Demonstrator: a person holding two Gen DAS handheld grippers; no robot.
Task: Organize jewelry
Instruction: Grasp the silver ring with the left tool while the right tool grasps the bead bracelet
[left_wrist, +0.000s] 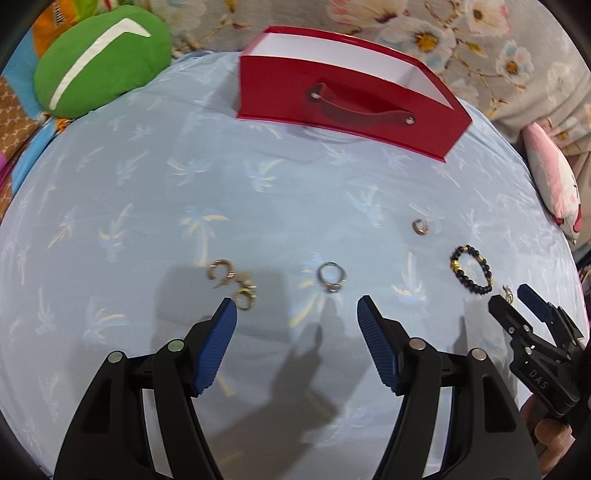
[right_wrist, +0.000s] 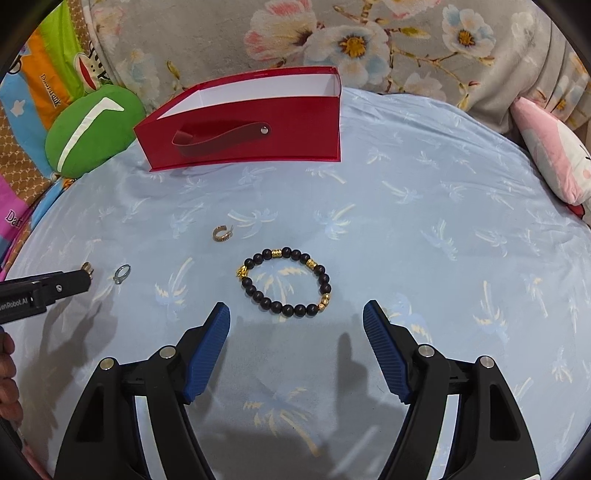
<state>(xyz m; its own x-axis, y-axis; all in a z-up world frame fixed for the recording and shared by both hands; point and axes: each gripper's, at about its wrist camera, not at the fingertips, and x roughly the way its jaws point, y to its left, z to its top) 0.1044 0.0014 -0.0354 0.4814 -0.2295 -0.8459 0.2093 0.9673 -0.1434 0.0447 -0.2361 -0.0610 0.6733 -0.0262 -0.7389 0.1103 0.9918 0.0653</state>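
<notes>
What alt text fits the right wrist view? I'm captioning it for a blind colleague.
A black-and-gold beaded bracelet lies on a pale blue palm-print cloth just ahead of the right gripper, its jaws open. Left of it lie a gold hoop earring and a silver ring; an open red box stands behind.

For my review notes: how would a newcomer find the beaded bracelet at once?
Start at the red box at the back of the pale blue palm-print cloth. Come toward the camera to the open right gripper; the beaded bracelet lies flat just ahead of it. It alone is a large loop of dark beads with gold spacers; its neighbours are small metal rings.
</notes>
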